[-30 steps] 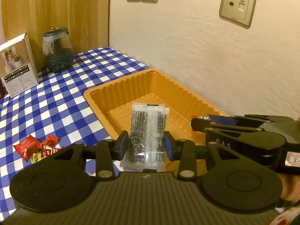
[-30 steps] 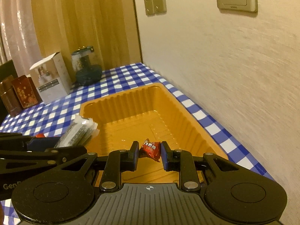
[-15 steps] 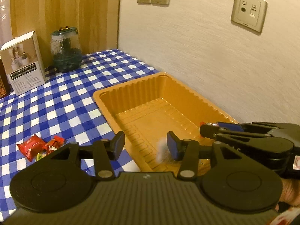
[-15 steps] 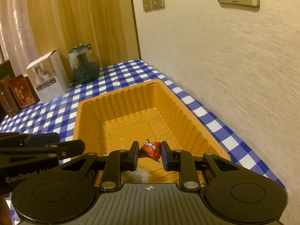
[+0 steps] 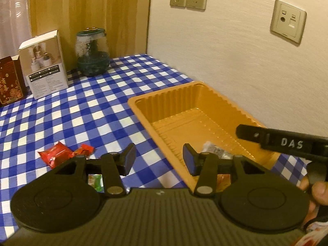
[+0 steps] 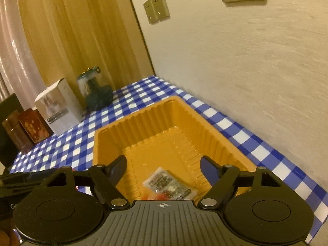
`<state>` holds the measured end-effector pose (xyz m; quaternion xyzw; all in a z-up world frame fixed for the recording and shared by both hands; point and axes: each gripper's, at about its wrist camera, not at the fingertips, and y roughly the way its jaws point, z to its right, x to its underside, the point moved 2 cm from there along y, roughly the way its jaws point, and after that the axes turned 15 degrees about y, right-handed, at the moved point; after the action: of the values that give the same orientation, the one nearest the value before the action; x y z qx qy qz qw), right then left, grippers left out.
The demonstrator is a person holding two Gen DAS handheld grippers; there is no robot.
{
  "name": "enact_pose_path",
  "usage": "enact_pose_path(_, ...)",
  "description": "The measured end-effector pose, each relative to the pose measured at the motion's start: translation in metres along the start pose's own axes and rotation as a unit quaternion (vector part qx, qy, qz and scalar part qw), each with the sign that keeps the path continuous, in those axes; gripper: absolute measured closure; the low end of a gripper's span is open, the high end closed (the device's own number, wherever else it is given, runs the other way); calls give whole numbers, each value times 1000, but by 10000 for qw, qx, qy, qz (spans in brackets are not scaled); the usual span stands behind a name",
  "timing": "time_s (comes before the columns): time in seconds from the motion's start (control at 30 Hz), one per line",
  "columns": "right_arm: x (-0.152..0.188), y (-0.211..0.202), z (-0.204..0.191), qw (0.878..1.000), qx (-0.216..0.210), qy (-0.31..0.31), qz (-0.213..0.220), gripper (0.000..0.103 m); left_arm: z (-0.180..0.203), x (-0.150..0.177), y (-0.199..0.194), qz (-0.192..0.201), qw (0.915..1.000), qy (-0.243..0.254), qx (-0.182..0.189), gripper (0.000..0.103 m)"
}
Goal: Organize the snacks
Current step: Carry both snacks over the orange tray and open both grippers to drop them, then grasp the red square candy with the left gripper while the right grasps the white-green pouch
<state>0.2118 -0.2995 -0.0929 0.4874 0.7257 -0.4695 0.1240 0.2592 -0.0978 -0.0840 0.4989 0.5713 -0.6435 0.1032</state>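
An orange plastic tray [image 5: 184,94] [image 6: 143,123] sits on the blue checked tablecloth by the wall. A clear packet of dark snack [image 6: 170,184] [image 5: 215,150] lies in its near end, with a red candy [image 6: 164,194] partly hidden beside it. My left gripper [image 5: 158,160] is open and empty over the tray's left rim. My right gripper [image 6: 164,166] is open and empty above the tray's near end; it shows at the right of the left wrist view [image 5: 283,141]. Two red wrapped snacks [image 5: 55,153] [image 5: 84,149] and a green one [image 5: 96,181] lie on the cloth at left.
A white box [image 5: 44,63], a dark glass jar [image 5: 92,55] and red-brown boxes [image 5: 10,82] stand at the back of the table. The wall [image 5: 235,51] runs close along the tray's right side. A hand [image 5: 315,190] holds the right gripper.
My left gripper opened and dropped the clear packet into the tray, then moved left. My right gripper opened and let go of the red candy, which now lies in the tray.
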Motion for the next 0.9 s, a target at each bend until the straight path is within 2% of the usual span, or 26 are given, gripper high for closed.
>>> enact_pose_path(0.43, 4, -4, -10, 9998, 79, -127, 90, 24, -33, 20, -14, -100, 9994, -100, -308, 51)
enact_pose_path(0.67, 17, -10, -37, 9983, -174, -536, 162, 24, -65, 40, -27, -209, 9979, -246, -559, 50)
enact_pose_path(0.9, 38, -13, -73, 9931, -603, -999, 103, 24, -100, 66, -45, -354, 9950, -416, -838, 48)
